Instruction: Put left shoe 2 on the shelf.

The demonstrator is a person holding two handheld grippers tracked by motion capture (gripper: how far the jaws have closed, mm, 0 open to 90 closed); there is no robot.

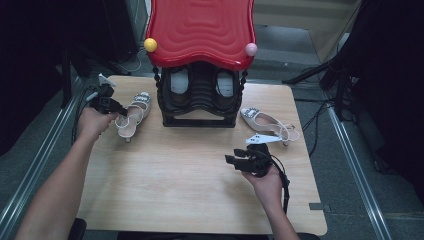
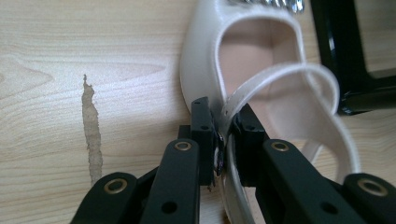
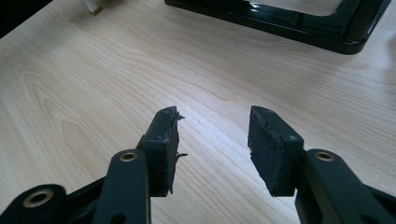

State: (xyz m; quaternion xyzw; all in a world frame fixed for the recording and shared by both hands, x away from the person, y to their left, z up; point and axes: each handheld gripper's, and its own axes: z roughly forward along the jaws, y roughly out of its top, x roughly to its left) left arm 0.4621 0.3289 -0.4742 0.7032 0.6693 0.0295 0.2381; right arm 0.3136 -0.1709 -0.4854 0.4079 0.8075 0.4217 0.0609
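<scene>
A white slingback shoe [image 1: 134, 112] with a jewelled buckle lies on the wooden table [image 1: 190, 175], left of a black shoe rack [image 1: 200, 107]. My left gripper [image 1: 120, 111] is at its heel end. In the left gripper view the gripper [image 2: 223, 126] is shut on the shoe's [image 2: 261, 60] heel strap where the strap meets the side wall. The matching shoe [image 1: 265, 121] lies right of the rack. My right gripper [image 1: 232, 160] hovers over bare table in front of that shoe, pointing left; in its own view it stands open [image 3: 212, 135] with nothing between the pads.
The rack carries a wavy red top [image 1: 200, 30] with a yellow ball [image 1: 150, 45] and a pink ball [image 1: 251, 49] at its corners. Pale insoles [image 1: 179, 82] show inside the rack. Its black base [image 3: 289, 21] lies ahead of the right gripper. Dark equipment surrounds the table.
</scene>
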